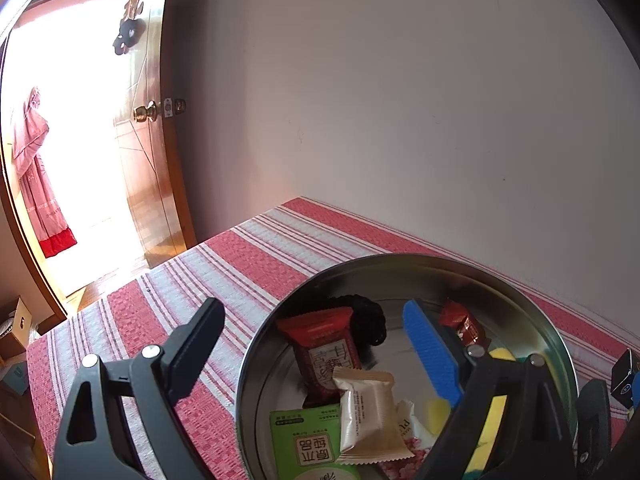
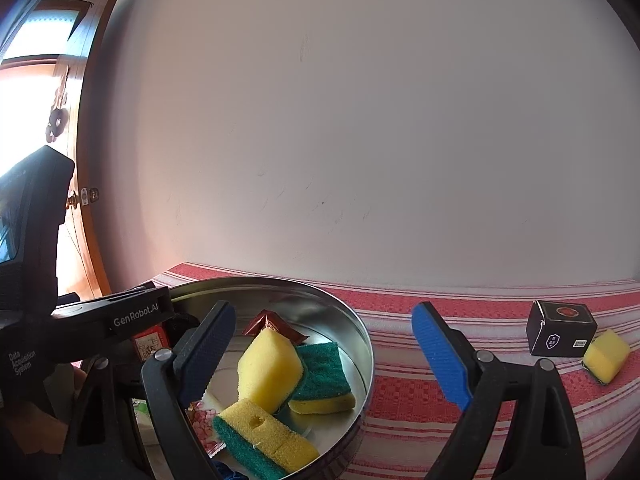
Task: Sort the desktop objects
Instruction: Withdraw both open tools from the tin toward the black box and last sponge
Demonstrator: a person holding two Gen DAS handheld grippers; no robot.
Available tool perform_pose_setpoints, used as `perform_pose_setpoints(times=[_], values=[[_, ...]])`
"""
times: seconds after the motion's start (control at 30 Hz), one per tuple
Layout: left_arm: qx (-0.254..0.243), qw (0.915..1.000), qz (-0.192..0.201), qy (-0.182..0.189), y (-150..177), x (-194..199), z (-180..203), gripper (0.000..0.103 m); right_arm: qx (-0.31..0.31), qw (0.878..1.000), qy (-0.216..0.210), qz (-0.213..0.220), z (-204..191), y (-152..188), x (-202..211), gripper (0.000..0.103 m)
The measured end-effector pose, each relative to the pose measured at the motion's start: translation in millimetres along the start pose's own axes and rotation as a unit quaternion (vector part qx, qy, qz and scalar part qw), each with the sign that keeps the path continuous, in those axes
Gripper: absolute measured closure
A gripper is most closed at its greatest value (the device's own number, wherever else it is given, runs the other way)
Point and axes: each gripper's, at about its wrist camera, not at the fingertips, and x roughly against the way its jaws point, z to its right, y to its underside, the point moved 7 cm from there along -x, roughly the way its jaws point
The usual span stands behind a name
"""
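Striped tabletop (image 2: 460,300): your left hand-held gripper (image 1: 316,352) and right hand-held gripper (image 2: 324,344) gape empty over the tin (image 2: 360,336) (sponges inside); one sponge (image 2: 606,356) remains beside the box (image 2: 560,334), which you might nudge.

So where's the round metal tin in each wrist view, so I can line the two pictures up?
Left wrist view: the round metal tin fills the lower right, the blue-padded finger over it, snack packets inside.
Right wrist view: the tin sits lower left of centre, sponges inside.
Shared landmark: the brass door knob, upper left in the left wrist view, at the left edge in the right wrist view.
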Motion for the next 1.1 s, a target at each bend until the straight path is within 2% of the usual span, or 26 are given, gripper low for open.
perform_pose_setpoints(times=[0.17, 0.33, 0.5, 0.77, 1.1], values=[[-0.008, 0.9998, 0.018, -0.002, -0.7, 7.8, 7.3, 0.011, 0.021, 1.0, 0.012, 0.011, 5.9, -0.5, 7.1, 0.011], [-0.017, 0.9993, 0.032, 0.007, -0.2, 15.8, 18.0, 0.011, 0.004, 1.0, 0.01, 0.004, 22.9, 2.7, 11.5, 0.011], [-0.017, 0.9979, 0.05, 0.037, 2.0, 28.5, 33.6, 0.011, 0.006, 1.0, 0.021, 0.004, 43.8, 5.9, 23.2, 0.011], [-0.055, 0.9903, 0.09, 0.091, 14.7, 60.7, 76.8, 0.011, -0.013, 0.998, 0.055, 0.008, 91.7, 7.4, 44.6, 0.011], [-0.102, 0.979, 0.081, 0.157, 43.5, 80.6, 125.7, 0.011, -0.023, 0.995, 0.1, 0.016, 143.0, 6.6, 62.1, 0.011]])
